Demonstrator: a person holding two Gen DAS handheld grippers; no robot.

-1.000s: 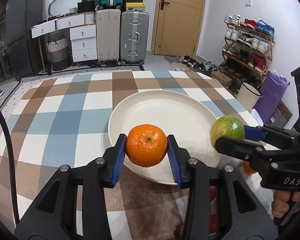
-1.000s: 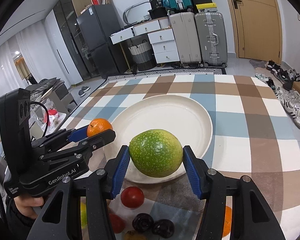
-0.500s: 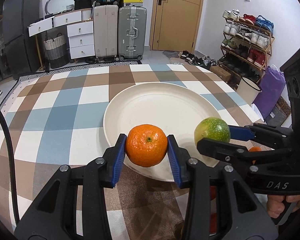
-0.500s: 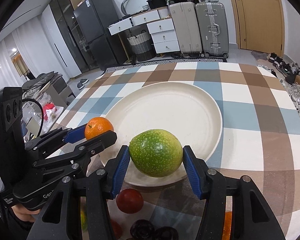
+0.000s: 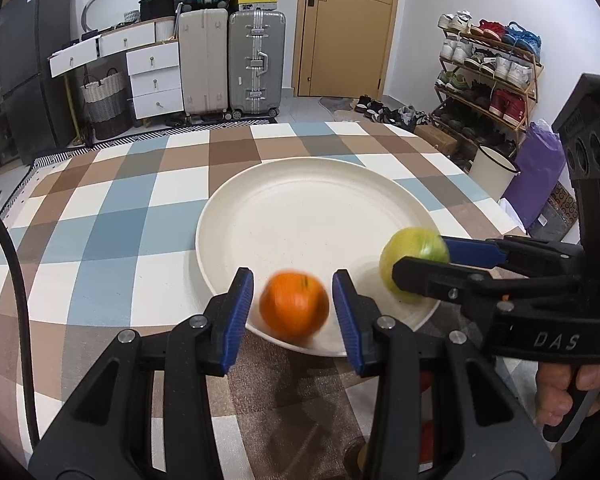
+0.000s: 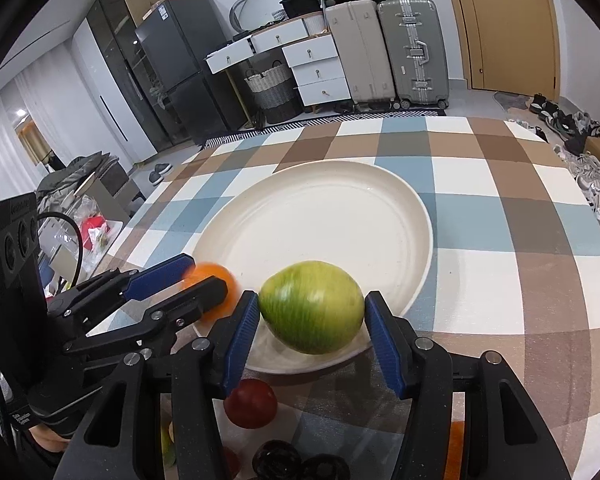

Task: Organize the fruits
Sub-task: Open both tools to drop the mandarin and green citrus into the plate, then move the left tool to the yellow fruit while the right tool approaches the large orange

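A large cream plate [image 5: 312,216] [image 6: 324,220] lies on the checked tablecloth. My left gripper [image 5: 293,300] is open over the plate's near rim; a blurred orange [image 5: 294,305] [image 6: 211,280] sits between its blue pads without touching them, dropping onto the plate. My right gripper [image 6: 311,322] is open too; a green mango [image 6: 311,307] [image 5: 414,254] is blurred between its pads, a gap showing on the right side, over the plate's near edge. The right gripper shows in the left wrist view [image 5: 452,264], the left gripper in the right wrist view [image 6: 180,284].
Near the table's front edge lie a red fruit [image 6: 251,403], dark plums [image 6: 278,458], an orange fruit [image 6: 456,446] and a green one [image 6: 168,444]. Beyond the table stand suitcases [image 5: 256,64], white drawers [image 5: 152,76] and a shoe rack [image 5: 488,72].
Both grippers moved forward and down over the plate's near rim, then opened. The orange and the mango have left the pads and are falling, blurred.
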